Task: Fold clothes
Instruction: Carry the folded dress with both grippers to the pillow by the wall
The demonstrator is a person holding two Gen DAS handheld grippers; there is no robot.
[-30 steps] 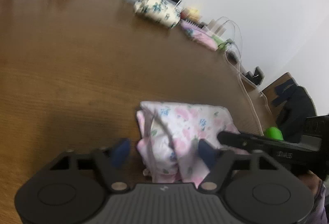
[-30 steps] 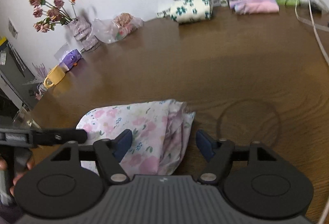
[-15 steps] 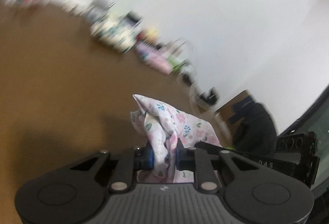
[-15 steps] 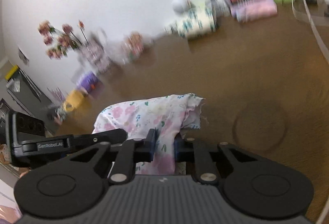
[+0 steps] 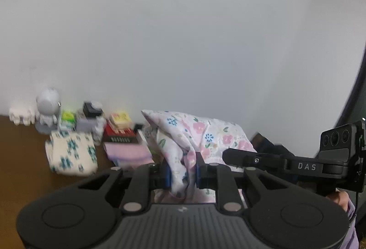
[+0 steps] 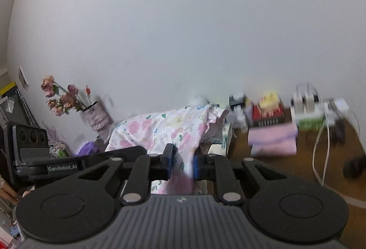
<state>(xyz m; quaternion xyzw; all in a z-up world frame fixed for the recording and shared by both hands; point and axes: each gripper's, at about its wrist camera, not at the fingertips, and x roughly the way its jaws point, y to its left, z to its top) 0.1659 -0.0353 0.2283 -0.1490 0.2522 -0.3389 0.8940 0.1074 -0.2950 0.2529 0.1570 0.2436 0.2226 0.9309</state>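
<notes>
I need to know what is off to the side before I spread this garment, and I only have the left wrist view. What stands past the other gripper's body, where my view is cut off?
Observer: In the right wrist view a vase of dried flowers stands against the wall, beyond the left gripper.
Operator: And at the other end of the table?
Observer: White chargers stand by the wall there, and a white cable loops from them across the wooden table.
Operator: Is the right gripper gripping cloth too?
Observer: Yes. The right gripper is shut on the floral garment, its blue pads pressing a fold of it, just as the left gripper is.
</notes>
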